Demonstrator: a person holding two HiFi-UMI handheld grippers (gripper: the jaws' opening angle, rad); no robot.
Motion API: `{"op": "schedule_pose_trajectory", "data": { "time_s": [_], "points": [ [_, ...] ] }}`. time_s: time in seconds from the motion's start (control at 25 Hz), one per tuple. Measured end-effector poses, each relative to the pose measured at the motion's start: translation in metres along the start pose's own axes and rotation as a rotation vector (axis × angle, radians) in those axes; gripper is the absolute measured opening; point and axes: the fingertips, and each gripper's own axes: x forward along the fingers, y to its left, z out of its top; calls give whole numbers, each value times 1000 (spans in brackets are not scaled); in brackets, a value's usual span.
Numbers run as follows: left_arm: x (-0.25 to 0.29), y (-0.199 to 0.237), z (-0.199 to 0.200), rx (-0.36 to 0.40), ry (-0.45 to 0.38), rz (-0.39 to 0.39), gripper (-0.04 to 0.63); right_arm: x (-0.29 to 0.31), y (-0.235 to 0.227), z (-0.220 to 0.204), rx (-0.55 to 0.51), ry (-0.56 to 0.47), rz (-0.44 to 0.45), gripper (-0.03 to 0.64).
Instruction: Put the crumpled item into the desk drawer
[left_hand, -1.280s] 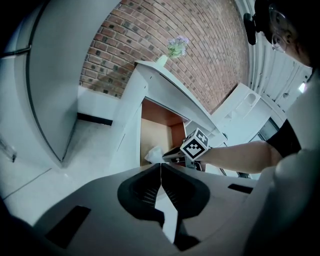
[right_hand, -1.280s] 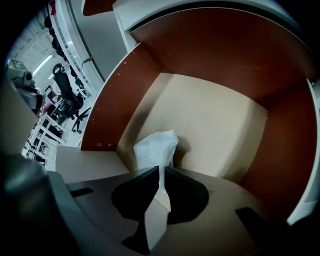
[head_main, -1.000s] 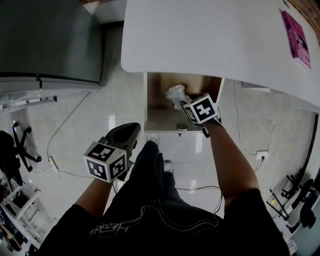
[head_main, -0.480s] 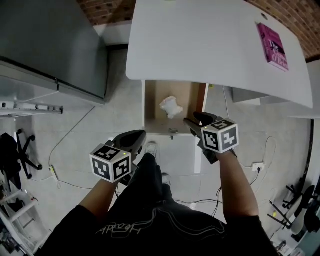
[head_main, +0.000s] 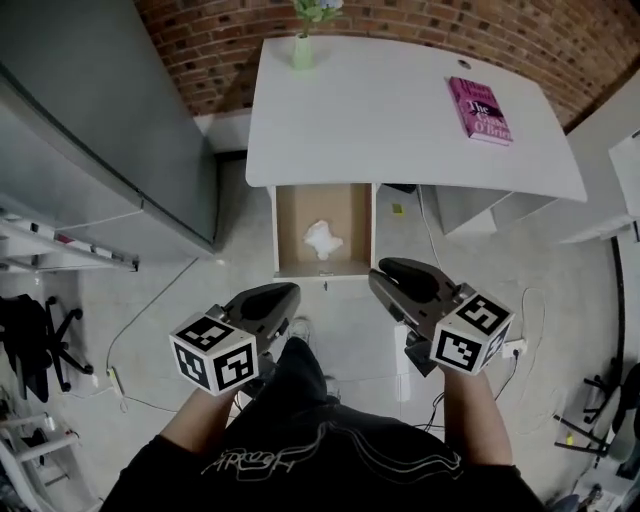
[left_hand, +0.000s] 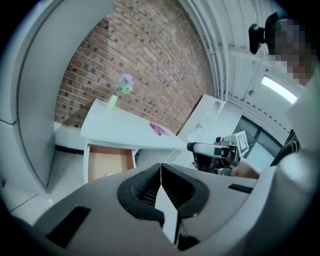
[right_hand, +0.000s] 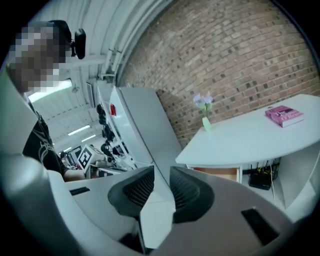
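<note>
In the head view, the crumpled item (head_main: 322, 239) lies inside the open drawer (head_main: 284, 215), on its floor and a little toward the front panel. The drawer is pulled out from under the white desk (head_main: 400, 120) toward the person. Both tools hang on the near side of the drawer front, well apart from the item. The left gripper (head_main: 287, 292) points at the front's left half, and the right gripper (head_main: 382, 272) has its tip just beside the front's right corner. The right one looks nearer, though the steep angle makes that hard to judge.

The left gripper view shows its fingers pressed together with nothing between them. The drawer's tan inside shows far ahead and to the left.

The right gripper view shows a narrow gap between the fingers, which are closing on nothing. Only a sliver of the drawer shows under the desk edge.

The item seems placed. Any shutting push would run away from the person, along the drawer's length.
</note>
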Motion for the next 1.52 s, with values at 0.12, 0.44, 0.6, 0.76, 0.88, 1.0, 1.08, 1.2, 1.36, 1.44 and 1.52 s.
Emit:
{"op": "schedule_pose_trajectory", "data": {
  "time_s": [0.12, 0.44, 0.6, 0.76, 0.88, 1.0, 1.08, 1.2, 1.36, 1.44, 1.52],
  "points": [
    [-27, -55, 30, 54, -85, -47, 23, -43, 42, 26, -22, -110, 42, 69],
    [-91, -171, 81, 234, -211, -132, 23, -116, 144, 59, -138, -193, 146, 58],
    [-115, -212, 89, 276, -252, -172, 23, -143, 177, 71, -225, -209, 145, 57],
    [-134, -245, 85, 297, -268, -214, 23, -164, 204, 75, -265, -239, 153, 52],
    [-144, -265, 80, 328, -274, -235, 23, -176, 219, 75, -286, -260, 148, 51],
    [-150, -281, 75, 352, -280, -247, 23, -188, 229, 73, -294, -269, 151, 51],
    [-152, -289, 73, 364, -285, -252, 23, -194, 234, 72, -304, -272, 147, 51],
    [-155, -294, 67, 368, -288, -258, 23, -202, 238, 69, -318, -277, 135, 51],
    [-160, -301, 62, 367, -298, -257, 23, -211, 242, 66, -326, -276, 125, 51],
    [-160, -305, 61, 370, -301, -253, 23, -215, 242, 65, -330, -274, 125, 51],
    [-158, -306, 59, 371, -301, -250, 23, -216, 240, 64, -330, -274, 126, 51]
  ]
}}
